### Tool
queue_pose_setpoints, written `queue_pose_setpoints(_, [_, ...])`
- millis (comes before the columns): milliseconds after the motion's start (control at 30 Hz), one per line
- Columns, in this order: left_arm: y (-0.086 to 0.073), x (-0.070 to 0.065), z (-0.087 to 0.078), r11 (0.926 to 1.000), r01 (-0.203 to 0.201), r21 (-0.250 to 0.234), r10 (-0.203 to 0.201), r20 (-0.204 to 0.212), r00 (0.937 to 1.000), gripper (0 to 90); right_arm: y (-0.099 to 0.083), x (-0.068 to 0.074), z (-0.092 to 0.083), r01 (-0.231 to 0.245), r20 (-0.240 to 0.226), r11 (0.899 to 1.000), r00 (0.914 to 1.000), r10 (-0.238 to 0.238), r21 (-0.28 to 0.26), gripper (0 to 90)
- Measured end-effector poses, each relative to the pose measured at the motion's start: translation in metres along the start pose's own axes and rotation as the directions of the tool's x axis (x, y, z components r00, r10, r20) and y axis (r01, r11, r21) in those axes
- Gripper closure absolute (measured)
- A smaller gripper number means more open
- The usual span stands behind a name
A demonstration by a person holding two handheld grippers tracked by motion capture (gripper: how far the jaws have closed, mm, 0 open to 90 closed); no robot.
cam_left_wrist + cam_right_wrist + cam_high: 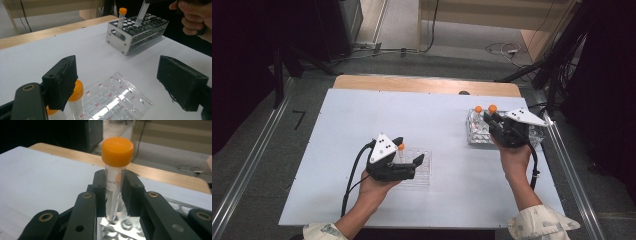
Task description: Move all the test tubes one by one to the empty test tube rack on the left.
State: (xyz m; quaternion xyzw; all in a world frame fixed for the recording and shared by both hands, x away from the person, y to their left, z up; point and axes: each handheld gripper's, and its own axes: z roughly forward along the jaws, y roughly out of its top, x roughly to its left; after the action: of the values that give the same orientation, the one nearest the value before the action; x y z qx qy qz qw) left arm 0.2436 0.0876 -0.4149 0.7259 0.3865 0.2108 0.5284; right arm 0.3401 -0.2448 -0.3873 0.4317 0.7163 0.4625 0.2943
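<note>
We hold a gripper in each hand over the white desk (pixel 362 115). Our right gripper (pixel 493 119) is above the metal rack (pixel 476 131) near the desk's far right corner, and its fingers (pixel 100 192) pinch a clear tube (pixel 114 190) with an orange cap just below that cap. In the right gripper view the tube stands upright between the two pads, its tip just above the rack's holes (pixel 125 223). In the left gripper view the same tube (pixel 140 13) hangs tilted, with its tip at the rack's (pixel 140 32) top plate; we cannot tell whether it touches. A second capped tube (pixel 121 17) stands in a hole at the rack's near corner in that view, and both orange caps show side by side in the high view.

Our left gripper (pixel 409 167) rests low near the middle of the desk's near edge, over a clear tray (pixel 117 97) with rows of labelled wells. Its fingers (pixel 61 82) are spread wide with nothing pinched between them. Two more orange-capped tubes (pixel 75 100) stand in the tray just beside the left finger, partly hidden behind it. The rack and the tray sit well apart on the desk.
</note>
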Motion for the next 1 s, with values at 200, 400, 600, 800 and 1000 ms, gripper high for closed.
queue_pose_setpoints(200, [0.005, -0.005, 0.002, 0.9999, -0.011, -0.003, 0.011, 0.012, 0.9999, 17.5, -0.006, 0.023, -0.005, 0.018, -0.089, 1.000, 0.9959, -0.016, 0.018, 71.7])
queue_pose_setpoints(400, [0.009, -0.009, 0.005, 0.9999, -0.013, -0.010, 0.014, 0.023, 0.9996, 18.4, -0.008, 0.046, -0.008, 0.048, -0.173, 0.998, 0.9839, -0.043, 0.027, 71.6])
queue_pose_setpoints(600, [0.015, -0.011, 0.005, 0.9997, -0.009, -0.022, 0.010, 0.035, 0.9993, 21.2, -0.010, 0.064, -0.007, 0.068, -0.238, 0.997, 0.9696, -0.057, 0.038, 71.6])
queue_pose_setpoints(800, [0.021, -0.013, 0.006, 0.9993, -0.011, -0.035, 0.013, 0.042, 0.9990, 22.8, -0.015, 0.078, -0.006, 0.082, -0.287, 0.996, 0.9556, -0.066, 0.046, 71.6])
queue_pose_setpoints(1000, [0.028, -0.013, 0.004, 0.9981, 0.005, -0.062, -0.001, 0.059, 0.9983, 26.5, -0.014, 0.093, -0.008, 0.098, -0.336, 0.995, 0.9386, -0.079, 0.038, 71.7])
